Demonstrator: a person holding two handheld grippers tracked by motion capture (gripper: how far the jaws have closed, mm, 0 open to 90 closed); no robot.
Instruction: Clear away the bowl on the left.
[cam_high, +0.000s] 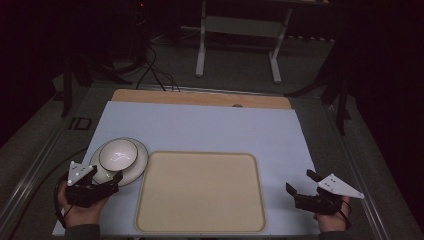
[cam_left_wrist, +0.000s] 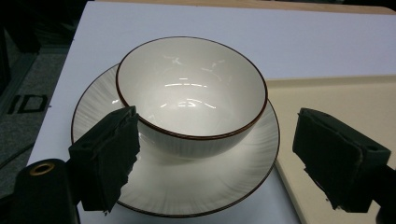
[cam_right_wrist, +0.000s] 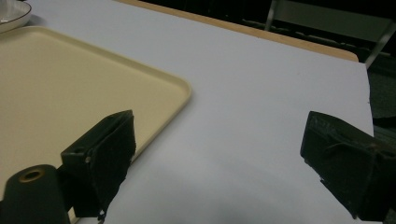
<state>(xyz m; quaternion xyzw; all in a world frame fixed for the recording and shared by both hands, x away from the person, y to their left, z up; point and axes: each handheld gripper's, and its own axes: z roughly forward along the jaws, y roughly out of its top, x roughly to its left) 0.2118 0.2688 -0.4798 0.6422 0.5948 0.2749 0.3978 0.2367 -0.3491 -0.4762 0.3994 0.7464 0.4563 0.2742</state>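
Observation:
A white bowl (cam_high: 118, 153) with a dark rim sits on a white plate (cam_high: 138, 165) at the table's left. A cream tray (cam_high: 200, 192) lies bare in the front middle. My left gripper (cam_high: 106, 180) is open just in front of the plate. In the left gripper view the bowl (cam_left_wrist: 191, 93) and plate (cam_left_wrist: 196, 186) lie between and beyond its spread jaws, and the tray (cam_left_wrist: 336, 98) is at the right. My right gripper (cam_high: 299, 183) is open over the white sheet (cam_high: 200, 125) right of the tray, with nothing between its jaws.
The white sheet covers a wooden table (cam_high: 200, 97) whose far edge shows. Beyond it stand a white frame (cam_high: 240, 30) and cables (cam_high: 155, 70) on the dark floor. In the right gripper view the tray's corner (cam_right_wrist: 177, 88) lies left of bare sheet (cam_right_wrist: 261, 121).

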